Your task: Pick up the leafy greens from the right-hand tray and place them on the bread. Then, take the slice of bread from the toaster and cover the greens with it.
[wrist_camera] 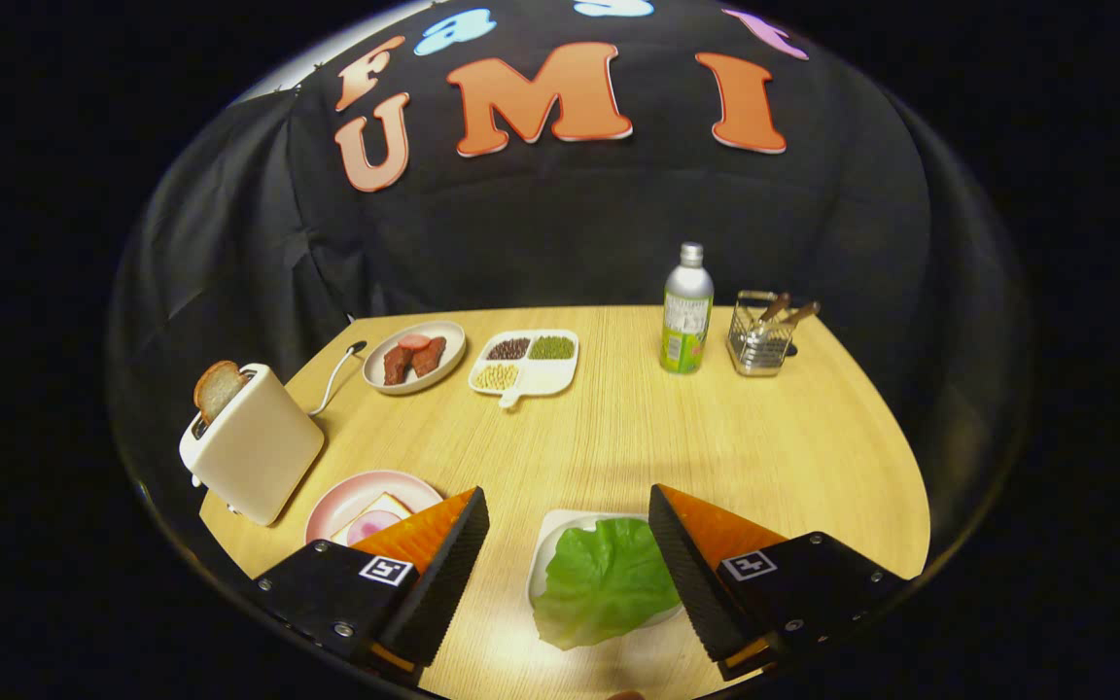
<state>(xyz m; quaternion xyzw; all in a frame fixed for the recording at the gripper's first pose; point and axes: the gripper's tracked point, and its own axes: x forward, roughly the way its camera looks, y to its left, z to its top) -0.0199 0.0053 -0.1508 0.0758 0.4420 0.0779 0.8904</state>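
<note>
Lettuce lies limp on its tray between the fingers of the released gripper; a shallow pinch could tear or drop it short of the bread.

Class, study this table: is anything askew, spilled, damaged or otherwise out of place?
Only one small thing: the lettuce leaf overhangs the near edge of its white tray, lying between the open tongs. The bread slice sits upright in the toaster, the bottle stands straight, and nothing is spilled.
</note>
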